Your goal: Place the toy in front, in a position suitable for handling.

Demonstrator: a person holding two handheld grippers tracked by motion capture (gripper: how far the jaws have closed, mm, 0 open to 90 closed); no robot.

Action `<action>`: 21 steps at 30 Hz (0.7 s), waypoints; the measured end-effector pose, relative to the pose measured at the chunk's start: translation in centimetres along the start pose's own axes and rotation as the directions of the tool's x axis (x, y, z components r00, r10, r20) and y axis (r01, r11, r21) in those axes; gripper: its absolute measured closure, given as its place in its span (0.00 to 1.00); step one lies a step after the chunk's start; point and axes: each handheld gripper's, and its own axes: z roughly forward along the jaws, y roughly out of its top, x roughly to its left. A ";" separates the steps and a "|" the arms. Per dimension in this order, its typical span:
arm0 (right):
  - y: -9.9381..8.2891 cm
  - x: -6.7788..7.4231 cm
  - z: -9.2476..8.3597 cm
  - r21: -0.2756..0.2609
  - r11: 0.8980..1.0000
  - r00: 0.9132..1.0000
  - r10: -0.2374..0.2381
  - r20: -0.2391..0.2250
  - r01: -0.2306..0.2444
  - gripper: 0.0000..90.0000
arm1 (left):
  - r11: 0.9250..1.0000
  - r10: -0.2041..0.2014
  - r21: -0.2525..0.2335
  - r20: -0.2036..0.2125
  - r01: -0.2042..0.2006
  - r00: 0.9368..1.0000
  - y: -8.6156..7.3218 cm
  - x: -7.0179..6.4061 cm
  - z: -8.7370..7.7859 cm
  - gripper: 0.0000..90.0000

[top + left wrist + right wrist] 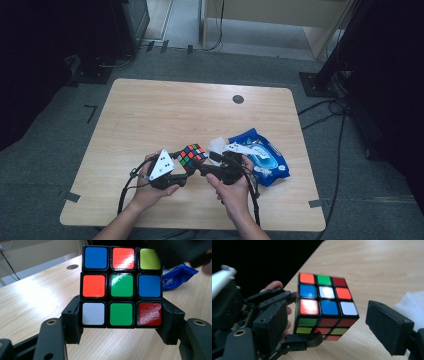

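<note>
This looks like a lab room, with one bare wooden bench [150,115] on grey carpet [350,200], black stands [325,75] around it and cables [335,150] lying on the floor.

Black tools [192,172], white triangular plates, trailing black cables.

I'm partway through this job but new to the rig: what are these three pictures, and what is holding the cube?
A person holds a handheld two-jaw gripper in each hand. The high view looks down on the wooden table. The other two pictures come from cameras riding on each gripper, looking along its black jaws. The left gripper clamps the puzzle cube by its bottom layer, lifted above the table. The right gripper faces the cube with its jaws open, not touching it. A blue packet and something white lie on the table near the right hand.
</note>
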 end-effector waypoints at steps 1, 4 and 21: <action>-0.2 -0.1 0.3 0.010 1.000 1.000 0.003 -0.007 -0.003 0.23 | 1.000 0.005 -0.002 -0.001 -0.005 1.000 0.1 -0.1 0.0 0.39; -0.6 -0.1 0.6 0.000 1.000 1.000 0.021 -0.015 -0.021 0.32 | 1.000 0.010 -0.006 0.001 -0.010 1.000 0.2 -0.5 0.1 0.39; -0.6 0.3 -0.1 -0.040 0.999 0.999 -0.025 0.032 0.026 0.39 | 0.999 0.031 0.026 -0.009 -0.031 0.999 -0.2 -1.1 0.9 0.37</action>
